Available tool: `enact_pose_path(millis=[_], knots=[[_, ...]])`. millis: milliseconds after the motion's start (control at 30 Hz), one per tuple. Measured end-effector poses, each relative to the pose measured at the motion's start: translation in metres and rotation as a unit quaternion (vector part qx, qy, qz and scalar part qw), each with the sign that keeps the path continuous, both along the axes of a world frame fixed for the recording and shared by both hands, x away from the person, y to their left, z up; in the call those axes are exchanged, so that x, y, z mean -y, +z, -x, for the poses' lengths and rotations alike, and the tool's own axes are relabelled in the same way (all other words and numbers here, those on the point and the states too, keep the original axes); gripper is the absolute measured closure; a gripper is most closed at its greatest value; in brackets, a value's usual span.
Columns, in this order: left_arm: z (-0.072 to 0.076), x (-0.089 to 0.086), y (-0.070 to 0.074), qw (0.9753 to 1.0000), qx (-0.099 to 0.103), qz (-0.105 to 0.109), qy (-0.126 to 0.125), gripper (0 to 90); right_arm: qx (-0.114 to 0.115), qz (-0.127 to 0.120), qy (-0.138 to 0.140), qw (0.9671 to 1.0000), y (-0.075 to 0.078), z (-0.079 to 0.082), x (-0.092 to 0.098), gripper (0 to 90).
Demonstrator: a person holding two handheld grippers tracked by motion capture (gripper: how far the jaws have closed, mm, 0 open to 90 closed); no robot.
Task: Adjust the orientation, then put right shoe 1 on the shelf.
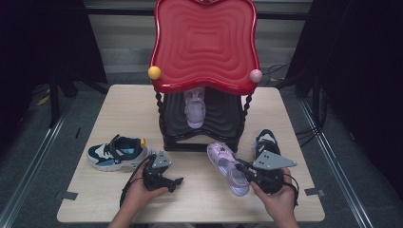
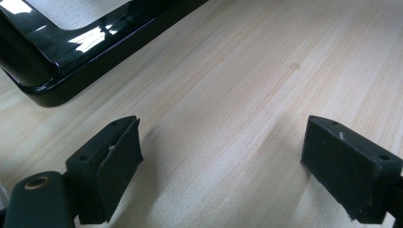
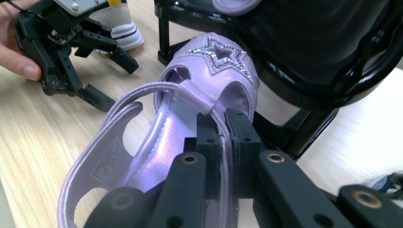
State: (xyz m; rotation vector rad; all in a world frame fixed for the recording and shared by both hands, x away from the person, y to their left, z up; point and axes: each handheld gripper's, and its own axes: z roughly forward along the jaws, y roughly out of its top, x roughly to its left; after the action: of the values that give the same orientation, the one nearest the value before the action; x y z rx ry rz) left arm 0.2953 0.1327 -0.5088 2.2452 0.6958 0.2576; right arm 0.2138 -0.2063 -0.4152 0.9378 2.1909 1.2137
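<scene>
High view, stock in hand: my right tongs (image 1: 243,167) are pinching the lilac sandal (image 1: 228,167) by its strap, ready for the rack (image 1: 204,123); my left tongs (image 1: 168,183) are resting spread on the tabletop (image 1: 119,199), keeping clear.

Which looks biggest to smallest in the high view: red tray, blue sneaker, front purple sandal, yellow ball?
1. Red tray, though it sits higher, nearer the camera.
2. Blue sneaker and purple sandal: about alike, the sandal partly behind the right gripper, so unranked.
3. Yellow ball.
</scene>
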Motion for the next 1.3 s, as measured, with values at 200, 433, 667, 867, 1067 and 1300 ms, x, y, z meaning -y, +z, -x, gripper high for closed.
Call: enact_pose_path(millis=[200,433,667,867,1067,1300], knots=[[0.0,0.0,0.0,1.0,0.0,0.0,0.0,12.4,0.008,-0.005,-0.01,0.9999,0.015,-0.003,0.002,84.9],[0.0,0.0,0.0,1.0,0.0,0.0,0.0,12.4,0.025,-0.011,-0.021,0.9994,0.031,-0.008,0.002,84.9],[0.0,0.0,0.0,1.0,0.0,0.0,0.0,12.4,0.038,-0.019,-0.038,0.9984,0.044,-0.018,-0.002,84.9],[0.0,0.0,0.0,1.0,0.0,0.0,0.0,12.4,0.043,-0.024,-0.058,0.9971,0.048,-0.028,-0.002,84.9],[0.0,0.0,0.0,1.0,0.001,-0.001,0.001,12.4,0.047,-0.029,-0.083,0.9951,0.048,-0.038,-0.002,84.9],[0.0,0.0,0.0,1.0,0.0,-0.003,0.002,12.4,0.065,-0.026,-0.107,0.9918,0.049,-0.047,-0.008,84.9]])
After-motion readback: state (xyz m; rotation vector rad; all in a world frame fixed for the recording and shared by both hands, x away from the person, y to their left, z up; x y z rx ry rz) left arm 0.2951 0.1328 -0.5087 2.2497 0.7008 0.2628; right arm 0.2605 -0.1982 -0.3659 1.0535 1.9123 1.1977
